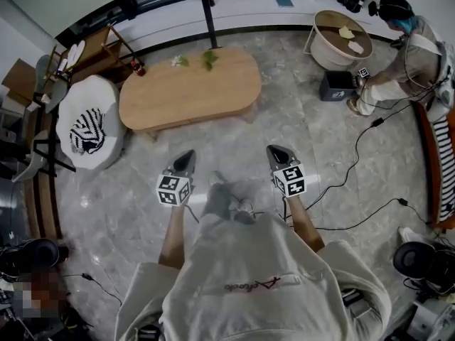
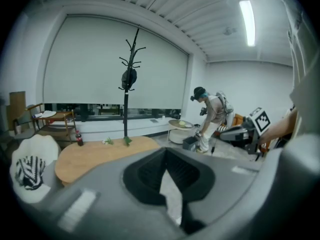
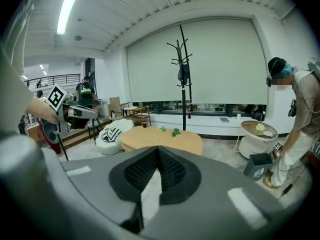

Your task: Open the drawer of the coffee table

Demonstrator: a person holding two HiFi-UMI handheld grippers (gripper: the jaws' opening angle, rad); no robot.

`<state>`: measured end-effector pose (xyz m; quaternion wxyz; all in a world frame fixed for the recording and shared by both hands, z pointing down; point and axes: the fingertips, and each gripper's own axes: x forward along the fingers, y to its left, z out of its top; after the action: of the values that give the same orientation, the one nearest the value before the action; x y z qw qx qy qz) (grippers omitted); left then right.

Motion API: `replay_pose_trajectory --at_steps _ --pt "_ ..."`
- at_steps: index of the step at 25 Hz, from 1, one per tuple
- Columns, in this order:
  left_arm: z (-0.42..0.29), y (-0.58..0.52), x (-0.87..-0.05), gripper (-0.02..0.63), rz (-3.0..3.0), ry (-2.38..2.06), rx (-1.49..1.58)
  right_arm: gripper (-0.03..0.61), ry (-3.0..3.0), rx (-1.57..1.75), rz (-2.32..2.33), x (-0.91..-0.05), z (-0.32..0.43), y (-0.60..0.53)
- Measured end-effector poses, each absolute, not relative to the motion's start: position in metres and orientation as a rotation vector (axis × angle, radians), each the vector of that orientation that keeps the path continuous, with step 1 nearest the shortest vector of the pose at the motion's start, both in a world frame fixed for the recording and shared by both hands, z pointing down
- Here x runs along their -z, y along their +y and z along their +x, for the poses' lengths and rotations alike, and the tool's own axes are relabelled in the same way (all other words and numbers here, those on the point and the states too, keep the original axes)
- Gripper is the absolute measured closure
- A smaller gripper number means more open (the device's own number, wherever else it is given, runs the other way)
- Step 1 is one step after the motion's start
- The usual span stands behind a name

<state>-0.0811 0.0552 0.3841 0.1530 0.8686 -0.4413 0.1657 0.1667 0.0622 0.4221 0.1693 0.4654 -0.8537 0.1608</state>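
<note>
An oval wooden coffee table stands on the grey floor ahead of me, with two small green sprigs on its far edge. I cannot make out a drawer on its near side. My left gripper and right gripper are held side by side over the floor, short of the table and pointing toward it. Both are shut with nothing between the jaws. In the left gripper view the table lies ahead to the left beyond the closed jaws. In the right gripper view the table sits straight ahead.
A white pouf with a striped cloth sits left of the table. A coat stand pole rises behind it. A round side table, a small bin and a crouching person are at right. Cables cross the floor.
</note>
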Motion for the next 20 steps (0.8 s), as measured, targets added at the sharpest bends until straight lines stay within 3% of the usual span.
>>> replay_pose_trajectory --at_steps 20 --pt "-0.178 -0.134 -0.486 0.618 2.309 -1.167 -0.431 0.575 -2.296 -0.563 1.179 -0.484 0.051 -0.133"
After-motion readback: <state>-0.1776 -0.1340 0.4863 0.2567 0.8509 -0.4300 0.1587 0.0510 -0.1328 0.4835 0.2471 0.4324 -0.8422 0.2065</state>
